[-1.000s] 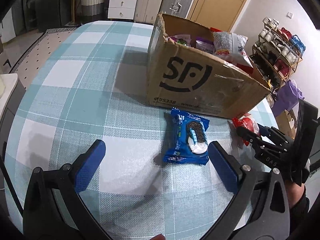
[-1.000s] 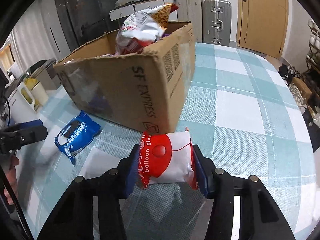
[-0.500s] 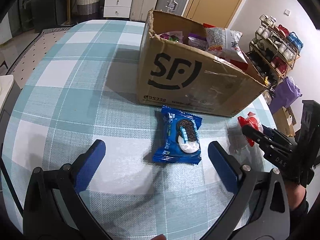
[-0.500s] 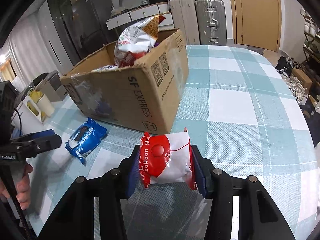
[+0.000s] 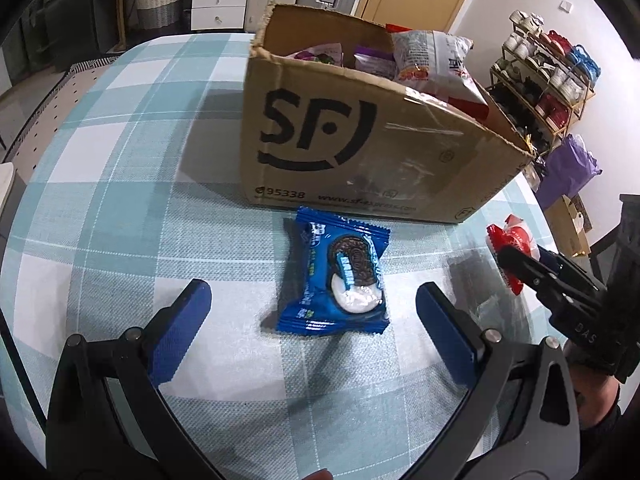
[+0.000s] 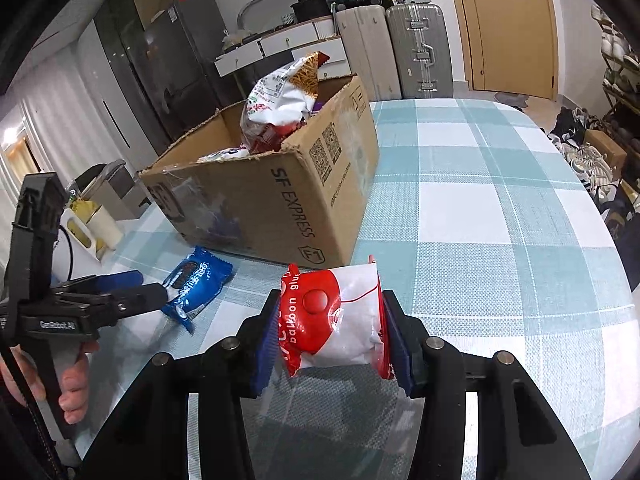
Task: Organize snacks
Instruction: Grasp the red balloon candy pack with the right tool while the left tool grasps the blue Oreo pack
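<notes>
You get even, fairly bright indoor light from above in both fisheye views, with soft shadows beside the cardboard box and the blue cookie packet, mild glare on its wrapper, sharp centers, and strongly curved, dark-vignetted edges.

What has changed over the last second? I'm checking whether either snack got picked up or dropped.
The left tool has eased closer to the blue cookie packet, open fingers now flanking it, not yet gripping. The right tool has lifted its red-and-white packet slightly. The grip on that packet is unchanged; the cardboard box and the cookie packet on the table haven't moved.
</notes>
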Demonstrator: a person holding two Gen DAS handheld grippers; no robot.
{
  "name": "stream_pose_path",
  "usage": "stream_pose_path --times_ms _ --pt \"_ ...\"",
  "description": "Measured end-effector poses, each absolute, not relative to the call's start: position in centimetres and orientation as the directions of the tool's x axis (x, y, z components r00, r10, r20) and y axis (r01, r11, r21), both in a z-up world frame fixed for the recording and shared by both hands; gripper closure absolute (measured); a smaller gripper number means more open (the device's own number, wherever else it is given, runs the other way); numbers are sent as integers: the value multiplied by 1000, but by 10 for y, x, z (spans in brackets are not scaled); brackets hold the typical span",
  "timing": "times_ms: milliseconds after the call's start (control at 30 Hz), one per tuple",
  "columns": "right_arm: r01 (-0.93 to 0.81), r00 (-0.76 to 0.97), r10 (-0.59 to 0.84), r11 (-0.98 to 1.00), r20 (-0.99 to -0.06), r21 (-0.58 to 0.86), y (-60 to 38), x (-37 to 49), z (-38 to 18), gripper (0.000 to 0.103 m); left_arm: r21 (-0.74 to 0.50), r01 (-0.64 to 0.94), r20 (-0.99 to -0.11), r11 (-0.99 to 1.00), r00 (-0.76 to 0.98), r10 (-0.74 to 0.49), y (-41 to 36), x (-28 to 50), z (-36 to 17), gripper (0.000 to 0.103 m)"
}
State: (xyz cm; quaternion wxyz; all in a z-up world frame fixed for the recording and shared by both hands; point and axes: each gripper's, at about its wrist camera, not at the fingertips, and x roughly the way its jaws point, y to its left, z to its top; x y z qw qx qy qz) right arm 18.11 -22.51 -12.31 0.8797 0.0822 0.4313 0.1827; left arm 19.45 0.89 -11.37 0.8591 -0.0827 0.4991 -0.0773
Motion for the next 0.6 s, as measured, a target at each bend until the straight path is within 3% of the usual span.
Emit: stream_pose_path --times_ms 400,467,567,600 --pt "-247 572 404 915 -714 319 -226 169 -119 55 -153 73 -874 986 455 -169 -11 215 -135 4" --pt "-248 569 407 913 -715 323 -226 167 -119 55 -132 77 -869 988 472 -152 -12 216 -135 14" --pt "-249 570 408 913 -713 323 -225 165 -118 55 -151 94 -851 984 494 -177 -11 214 -131 49" --pt "-251 570 411 911 -712 326 -224 164 -117 55 -159 100 -849 982 493 -187 -10 213 -131 53"
